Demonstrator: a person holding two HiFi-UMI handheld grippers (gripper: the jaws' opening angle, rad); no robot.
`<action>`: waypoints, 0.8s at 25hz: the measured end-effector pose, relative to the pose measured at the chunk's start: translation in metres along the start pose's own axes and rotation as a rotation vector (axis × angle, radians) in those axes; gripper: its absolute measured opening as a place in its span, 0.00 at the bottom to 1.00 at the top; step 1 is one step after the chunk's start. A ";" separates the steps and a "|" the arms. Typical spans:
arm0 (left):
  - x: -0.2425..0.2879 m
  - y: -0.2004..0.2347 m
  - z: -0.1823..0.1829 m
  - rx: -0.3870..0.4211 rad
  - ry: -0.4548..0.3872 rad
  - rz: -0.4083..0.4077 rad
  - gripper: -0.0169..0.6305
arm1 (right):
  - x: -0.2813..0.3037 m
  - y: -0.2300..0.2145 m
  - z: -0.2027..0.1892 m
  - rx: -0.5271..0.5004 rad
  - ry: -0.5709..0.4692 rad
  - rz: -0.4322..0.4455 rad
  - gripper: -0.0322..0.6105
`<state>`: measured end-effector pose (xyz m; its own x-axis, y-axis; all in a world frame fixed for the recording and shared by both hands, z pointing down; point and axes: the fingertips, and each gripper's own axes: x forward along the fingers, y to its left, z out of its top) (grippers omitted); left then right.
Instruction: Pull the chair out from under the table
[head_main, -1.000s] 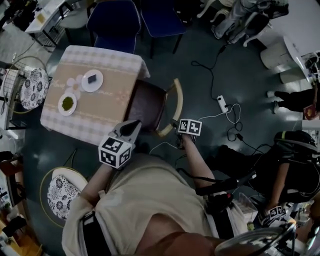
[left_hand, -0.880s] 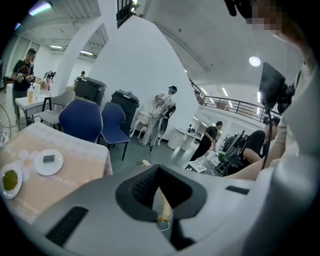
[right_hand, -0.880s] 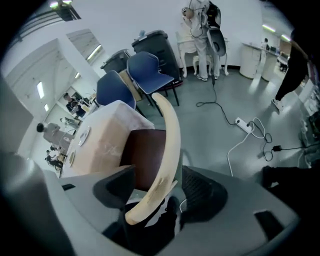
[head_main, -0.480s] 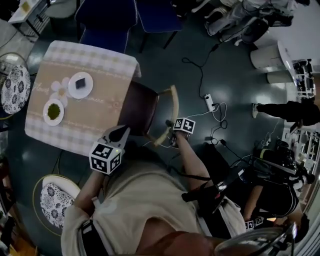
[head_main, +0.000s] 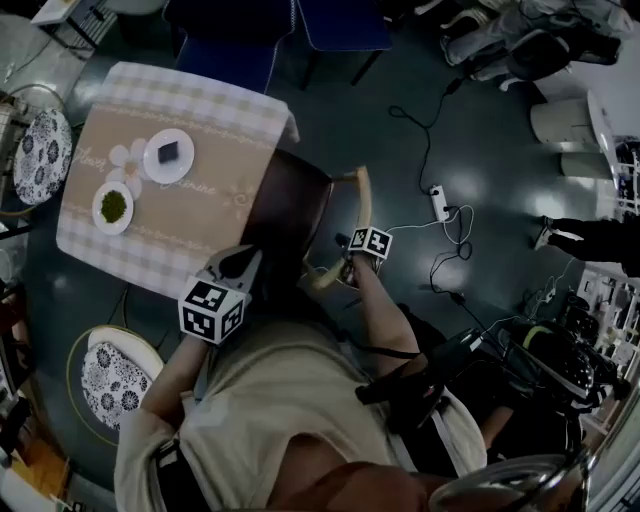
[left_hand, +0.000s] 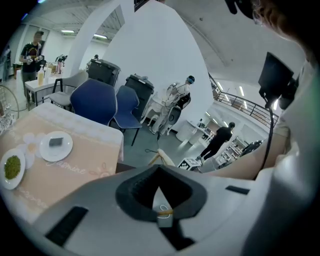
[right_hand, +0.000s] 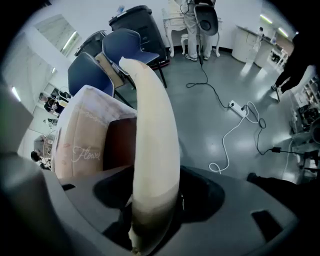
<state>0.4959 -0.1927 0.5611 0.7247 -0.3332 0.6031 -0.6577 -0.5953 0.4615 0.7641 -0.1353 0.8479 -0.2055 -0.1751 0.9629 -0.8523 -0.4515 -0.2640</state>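
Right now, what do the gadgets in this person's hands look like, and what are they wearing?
Both tools are grey moulded plastic with two tapering jaws. The left gripper and the right gripper each carry a white cube printed with black square markers. The person wears a beige shirt.

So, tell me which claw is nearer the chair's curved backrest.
Right. The right claw sits on the backrest, the rail between its jaws. The left claw is shut and empty, by the table's near edge, clear of the backrest.

Two blue chairs (left_hand: 92, 102) stand beyond two white plates (head_main: 168, 155); a power strip (head_main: 438, 203) lies on the floor (head_main: 500, 150).
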 end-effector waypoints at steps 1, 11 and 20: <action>0.001 -0.004 -0.001 -0.007 0.004 0.007 0.04 | 0.003 -0.001 -0.001 0.009 0.006 0.025 0.48; 0.007 -0.022 -0.003 0.000 0.024 0.048 0.04 | 0.008 0.004 0.000 0.095 0.020 0.055 0.24; 0.010 -0.032 -0.001 0.003 -0.005 0.050 0.04 | 0.008 -0.001 -0.003 0.129 0.017 0.017 0.22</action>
<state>0.5239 -0.1759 0.5534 0.6924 -0.3664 0.6216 -0.6924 -0.5799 0.4294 0.7616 -0.1335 0.8558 -0.2278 -0.1695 0.9588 -0.7798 -0.5579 -0.2839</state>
